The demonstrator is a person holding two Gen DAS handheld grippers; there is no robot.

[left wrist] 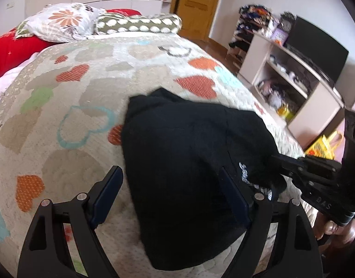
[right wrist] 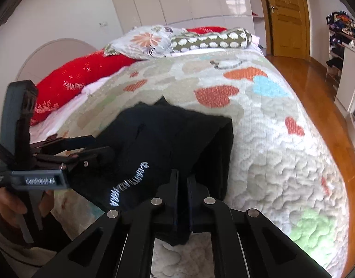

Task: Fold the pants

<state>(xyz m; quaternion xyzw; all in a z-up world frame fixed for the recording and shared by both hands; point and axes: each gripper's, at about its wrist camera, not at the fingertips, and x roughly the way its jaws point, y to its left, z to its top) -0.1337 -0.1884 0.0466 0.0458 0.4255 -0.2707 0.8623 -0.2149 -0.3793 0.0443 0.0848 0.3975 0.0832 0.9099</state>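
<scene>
Pants (left wrist: pixel 184 143), black, soft and judged light and limp, are bunched on the bed (left wrist: pixel 84 74), pinched at one edge by the right gripper (right wrist: pixel 182 183) while the left gripper (left wrist: pixel 170 194) is spread, best closed on an opposite hem.

bare quilt (left wrist: pixel 61 115) left of pants (left wrist: pixel 189 150); pillows (left wrist: pixel 61 20) far.

Two wrist fisheyes, close over the bed's near end

Both face the far flowered white pillow (left wrist: pixel 61 22) (right wrist: pixel 146 40), sharing the heart-patterned quilted bed (left wrist: pixel 68 88) (right wrist: pixel 270 125); each sees the other claw.
</scene>
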